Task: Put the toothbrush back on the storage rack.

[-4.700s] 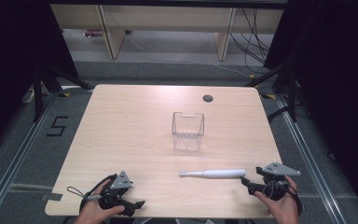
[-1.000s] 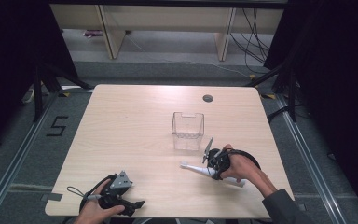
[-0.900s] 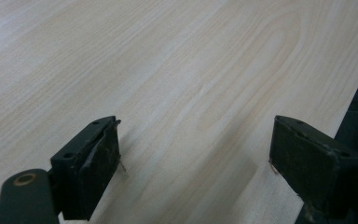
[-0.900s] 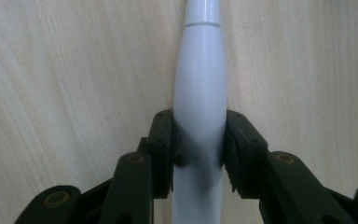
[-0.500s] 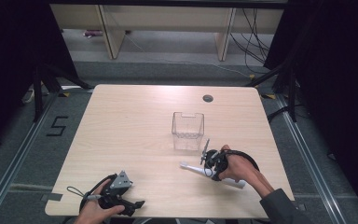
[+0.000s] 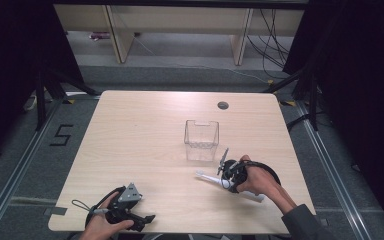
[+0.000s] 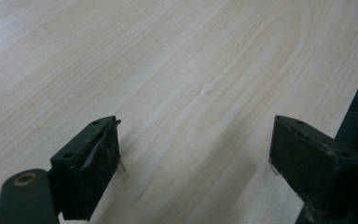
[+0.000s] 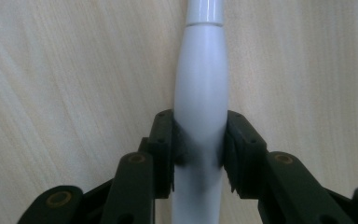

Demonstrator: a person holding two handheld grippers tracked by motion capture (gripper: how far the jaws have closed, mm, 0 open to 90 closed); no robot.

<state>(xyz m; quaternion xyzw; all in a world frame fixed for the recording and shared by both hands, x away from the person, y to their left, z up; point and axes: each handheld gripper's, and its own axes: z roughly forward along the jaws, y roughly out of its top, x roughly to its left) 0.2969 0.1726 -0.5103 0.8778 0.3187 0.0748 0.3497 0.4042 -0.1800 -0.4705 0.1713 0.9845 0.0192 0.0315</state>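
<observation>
Grasp step looks done: right gripper (image 8: 200, 149) clenched on the slim white plastic wand-like handle (image 8: 200, 93) lying near the bench's (image 6: 130, 135) front-right corner, left gripper (image 6: 125, 212) released at front-left; next likely lift toward the clear plastic box (image 6: 201, 140).

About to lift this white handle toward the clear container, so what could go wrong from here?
1. The right hand-held gripper clamps the smooth, rounded white handle; it may slip or pivot when lifted.
2. The clear container stands just beyond; a swinging tip could knock it.
3. The left hand-held gripper sits open at the table's near edge, too far to steady anything.
</observation>
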